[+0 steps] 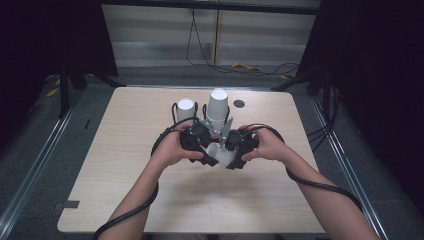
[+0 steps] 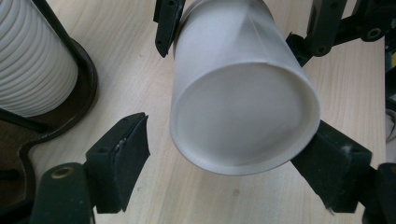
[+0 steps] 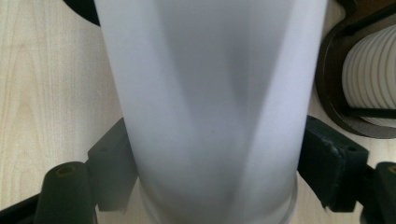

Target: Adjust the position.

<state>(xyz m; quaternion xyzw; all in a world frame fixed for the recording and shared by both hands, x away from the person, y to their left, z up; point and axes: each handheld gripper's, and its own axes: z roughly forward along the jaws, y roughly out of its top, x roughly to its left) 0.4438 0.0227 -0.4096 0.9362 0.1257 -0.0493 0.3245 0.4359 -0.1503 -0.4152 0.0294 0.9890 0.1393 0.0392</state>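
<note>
Crushing is the nearest risk: the thin white paper cup [image 1: 220, 152] lies on its side just above the pale wooden counter [image 1: 125, 200], held between both hands, and its soft wall would buckle if either grip tightened. The right gripper [image 3: 212, 186] is pinching this cup across its body near the rim, one black jaw pressed against each flank, as the right gripper view shows. The left gripper [image 2: 233, 170] faces the cup's closed base [image 2: 243, 119]; its jaws are spread, the right-hand jaw touching the rim of the base, the left-hand one standing clear with bare counter between, so it has no hold yet. Should the right gripper let go before the left one closes, I judge the cup would drop and roll. A pull from both sides at once could also dent or tear it. Nothing can be seen inside the cup, since only its base and side face the cameras. Farther off, two black wire holders stand near the counter's far edge: the shorter white cup stack [image 1: 185, 110] on the left, the taller white cup stack [image 1: 217, 107] beside it. A careless swing of the hands could knock either stack over.
</note>
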